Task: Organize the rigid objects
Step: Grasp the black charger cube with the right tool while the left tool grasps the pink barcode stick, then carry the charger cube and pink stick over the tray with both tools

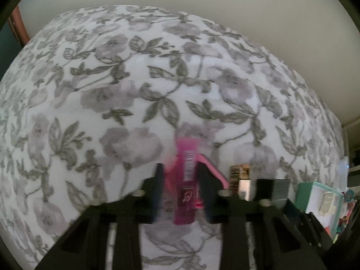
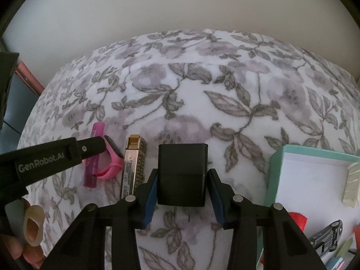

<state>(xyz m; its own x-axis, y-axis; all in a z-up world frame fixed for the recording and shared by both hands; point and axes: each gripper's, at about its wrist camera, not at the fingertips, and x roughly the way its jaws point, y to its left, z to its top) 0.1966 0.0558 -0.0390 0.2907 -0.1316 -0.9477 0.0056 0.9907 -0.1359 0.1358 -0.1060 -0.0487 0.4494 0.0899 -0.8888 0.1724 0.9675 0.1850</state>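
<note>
My left gripper (image 1: 181,175) points down at the floral cover and is shut on a translucent pink tube (image 1: 186,157) that runs lengthwise between its pads. A pink wristband (image 1: 213,171) lies right beside it. In the right wrist view one of the left gripper's fingers (image 2: 90,149) crosses the same pink tube (image 2: 97,130), next to the wristband (image 2: 113,162) and a gold patterned case (image 2: 135,164). My right gripper (image 2: 182,173) is open and straddles a black plug charger (image 2: 182,164). A thin strip of cover shows on each side of the charger.
Everything lies on a soft floral bed cover (image 2: 202,90) below a pale wall. An open teal box (image 2: 292,155) with a cream object (image 2: 352,184) stands at the right. A grey multitool (image 2: 326,234) and a red item (image 2: 297,219) lie near it. A person's fingers (image 2: 31,225) show at the lower left.
</note>
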